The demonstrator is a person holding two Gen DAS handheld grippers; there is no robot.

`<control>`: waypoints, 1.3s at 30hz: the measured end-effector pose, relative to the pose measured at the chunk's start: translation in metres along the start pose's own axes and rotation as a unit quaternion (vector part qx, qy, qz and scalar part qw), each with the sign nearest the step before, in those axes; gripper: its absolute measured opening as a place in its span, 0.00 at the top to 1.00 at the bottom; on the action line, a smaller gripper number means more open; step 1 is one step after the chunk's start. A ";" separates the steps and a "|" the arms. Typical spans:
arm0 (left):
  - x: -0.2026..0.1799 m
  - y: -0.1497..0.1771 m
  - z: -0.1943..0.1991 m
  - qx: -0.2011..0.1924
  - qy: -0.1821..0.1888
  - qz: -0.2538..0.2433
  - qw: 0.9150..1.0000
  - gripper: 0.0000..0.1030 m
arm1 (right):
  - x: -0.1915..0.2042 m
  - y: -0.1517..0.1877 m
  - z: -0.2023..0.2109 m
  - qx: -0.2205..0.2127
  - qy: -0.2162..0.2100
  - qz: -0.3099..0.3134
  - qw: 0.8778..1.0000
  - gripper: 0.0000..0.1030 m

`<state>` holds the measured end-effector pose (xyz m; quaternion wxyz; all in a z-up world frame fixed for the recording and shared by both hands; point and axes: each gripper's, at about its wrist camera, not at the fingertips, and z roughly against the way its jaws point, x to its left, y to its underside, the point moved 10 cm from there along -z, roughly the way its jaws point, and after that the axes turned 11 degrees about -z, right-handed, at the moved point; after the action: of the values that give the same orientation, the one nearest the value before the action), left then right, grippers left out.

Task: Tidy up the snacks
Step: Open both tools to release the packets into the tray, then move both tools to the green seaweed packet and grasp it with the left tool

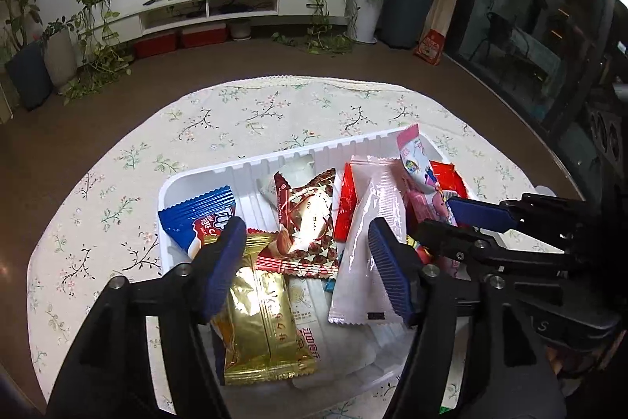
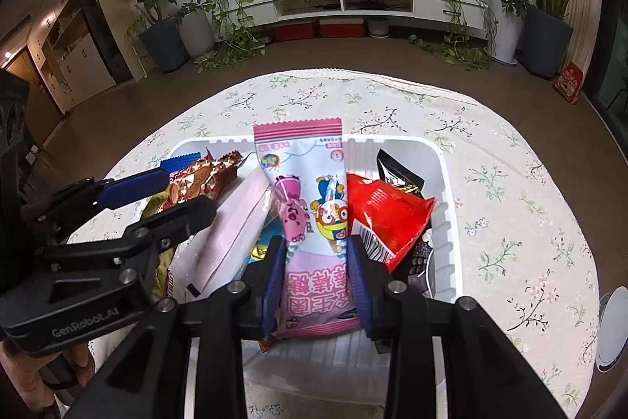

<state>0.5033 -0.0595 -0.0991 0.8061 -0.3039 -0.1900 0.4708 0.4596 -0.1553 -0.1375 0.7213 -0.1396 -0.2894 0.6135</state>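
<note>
A white plastic tray (image 1: 251, 165) on a floral tablecloth holds several snack packets. My left gripper (image 1: 310, 258) is open over the tray's left half, above a gold packet (image 1: 255, 317) and a brown chocolate packet (image 1: 310, 222); a pale pink packet (image 1: 369, 234) leans against its right finger. My right gripper (image 2: 316, 275) is shut on a pink cartoon packet (image 2: 310, 191), held upright over the tray (image 2: 443, 183). That packet also shows in the left wrist view (image 1: 418, 167). A red packet (image 2: 384, 211) lies right of it.
A blue packet (image 1: 200, 218) lies in the tray's left corner. A black packet (image 2: 396, 171) sits at its far right. A white round object (image 2: 614, 328) is at the table's right edge. Floor, plants and a TV cabinet lie beyond the round table (image 2: 510, 128).
</note>
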 end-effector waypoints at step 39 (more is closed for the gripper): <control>-0.155 0.149 0.107 0.094 0.089 -0.285 0.950 0.01 | -0.030 0.130 0.144 -0.021 -0.073 0.053 0.996 0.21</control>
<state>0.2690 -0.1063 -0.1225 0.9452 -0.2007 -0.1511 0.2086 0.2680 -0.1798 -0.1025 0.6615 -0.1251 -0.3460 0.6535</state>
